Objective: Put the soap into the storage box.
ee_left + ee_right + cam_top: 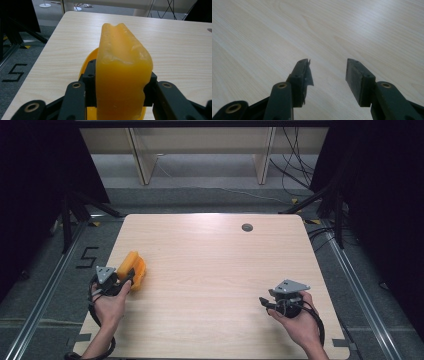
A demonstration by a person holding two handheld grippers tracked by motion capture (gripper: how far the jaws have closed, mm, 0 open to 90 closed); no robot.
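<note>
A soft orange-yellow block, like a sponge, lies near the table's left edge. My left gripper is shut on its near end. In the left gripper view the sponge stands tall between the two black jaws, squeezed at the sides, with an orange rim showing beneath it. My right gripper hovers low over the near right part of the table, held by a hand. In the right gripper view that gripper is open, with bare wood between its pads.
The light wooden table has a small round grey cap near its far edge. Black stands and cables flank the table on the floor, and wooden furniture legs stand beyond it. A black mark lies on the floor at left.
</note>
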